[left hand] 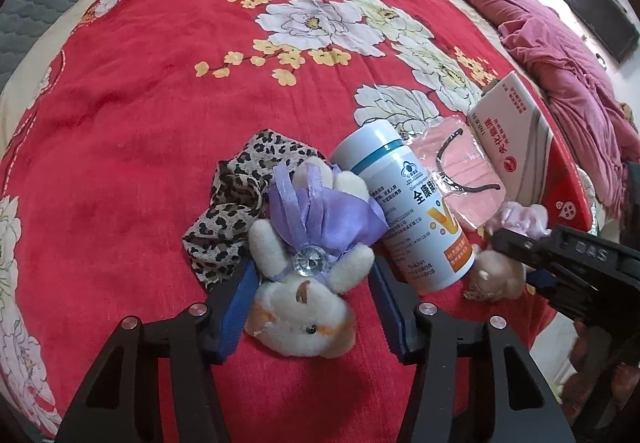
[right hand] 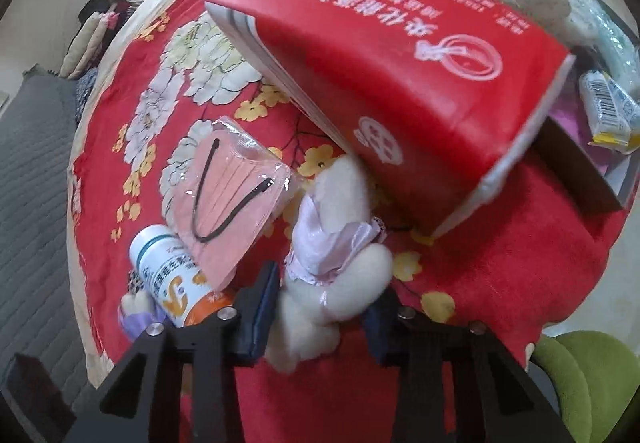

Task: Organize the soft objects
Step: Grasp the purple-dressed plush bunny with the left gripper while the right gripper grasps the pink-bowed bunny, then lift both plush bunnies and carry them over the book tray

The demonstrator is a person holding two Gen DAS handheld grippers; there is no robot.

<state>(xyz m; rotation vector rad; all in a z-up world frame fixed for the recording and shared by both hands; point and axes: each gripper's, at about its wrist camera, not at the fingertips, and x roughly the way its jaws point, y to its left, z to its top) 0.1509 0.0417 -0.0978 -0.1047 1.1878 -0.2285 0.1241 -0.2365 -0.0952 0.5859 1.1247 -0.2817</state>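
A white plush animal in a purple dress [left hand: 308,263] lies on the red floral blanket [left hand: 160,103]. My left gripper [left hand: 310,279] is open with a finger on each side of it. A leopard-print cloth [left hand: 236,199] lies behind it. My right gripper [right hand: 324,303] has its blue pads against both sides of a white plush in a pink dress [right hand: 332,255]; from the left wrist view this gripper [left hand: 504,239] sits over that plush [left hand: 496,275]. A packaged pink face mask [right hand: 232,195] and a white supplement bottle [left hand: 408,211] lie between the two toys.
A red and white tissue pack [right hand: 400,75] leans tilted on the rim of an open box [right hand: 580,171] that holds packets and a pale plush. A rolled purple quilt [left hand: 560,55] lies at the bed's far right. A green seat [right hand: 592,379] stands off the bed.
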